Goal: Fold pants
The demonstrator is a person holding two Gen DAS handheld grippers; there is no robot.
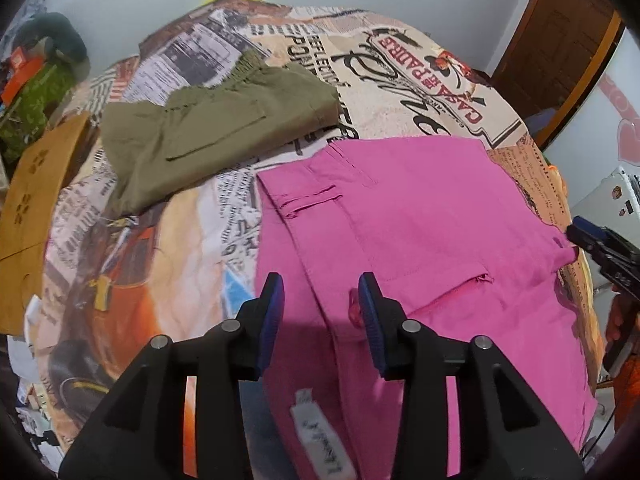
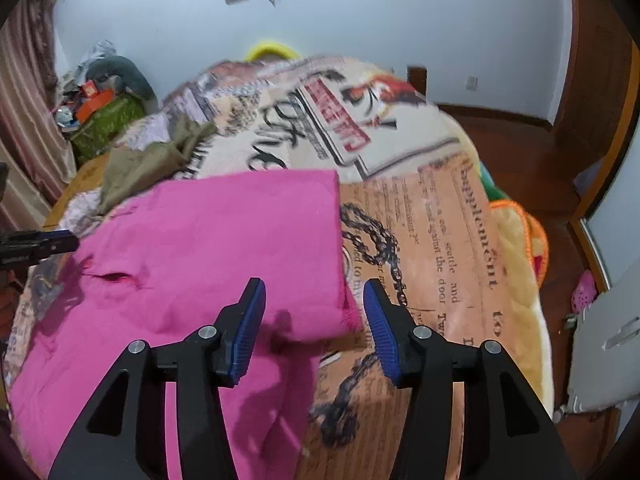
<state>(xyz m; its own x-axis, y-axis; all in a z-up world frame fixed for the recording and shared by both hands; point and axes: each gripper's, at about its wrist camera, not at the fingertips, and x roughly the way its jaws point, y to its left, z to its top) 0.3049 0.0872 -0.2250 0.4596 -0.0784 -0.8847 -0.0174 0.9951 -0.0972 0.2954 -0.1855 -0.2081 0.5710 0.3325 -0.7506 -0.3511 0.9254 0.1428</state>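
Pink pants [image 1: 420,216] lie folded, pockets up, white label showing.

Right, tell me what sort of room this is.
Most likely a bedroom in a home. The pink pants lie on a bed under a newspaper-print blanket, a wooden door stands beyond it, and a pink slipper sits on the wood floor.

Dim even light, motion blur, fisheye warping
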